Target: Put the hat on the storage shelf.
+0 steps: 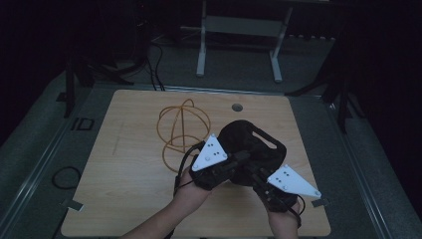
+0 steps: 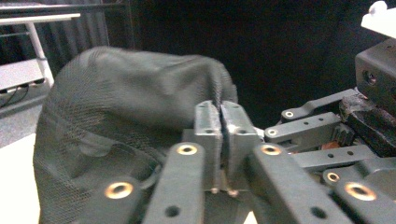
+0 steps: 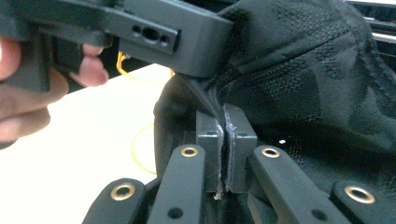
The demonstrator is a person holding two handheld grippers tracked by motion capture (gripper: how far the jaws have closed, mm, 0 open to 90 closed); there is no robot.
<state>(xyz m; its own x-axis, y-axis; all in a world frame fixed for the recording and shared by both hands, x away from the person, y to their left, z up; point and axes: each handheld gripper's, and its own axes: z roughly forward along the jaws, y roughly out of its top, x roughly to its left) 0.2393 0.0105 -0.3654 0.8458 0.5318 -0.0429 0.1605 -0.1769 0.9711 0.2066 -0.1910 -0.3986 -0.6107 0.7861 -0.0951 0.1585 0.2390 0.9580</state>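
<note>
A black fabric cap point(image 1: 249, 137) with a strap loop at its far right hangs just above the wooden table point(image 1: 124, 174). My left gripper point(image 1: 241, 160) comes in from the left and is shut on a thin fold of the cap's edge; its pads point(image 2: 208, 123) pinch the mesh cloth point(image 2: 116, 102). From the right, my right gripper point(image 1: 255, 173) is shut on the same edge close by, and the cloth point(image 3: 317, 79) runs between its pads point(image 3: 240, 130). The left gripper's body point(image 3: 163, 32) sits right above the right one's jaws.
An orange wire frame point(image 1: 181, 127) shaped like a ball stands on the table just left of the cap. A round cable hole point(image 1: 237, 107) lies near the far edge. Behind the table stands a white desk frame point(image 1: 239, 30); a cable loop point(image 1: 64, 177) lies on the floor at left.
</note>
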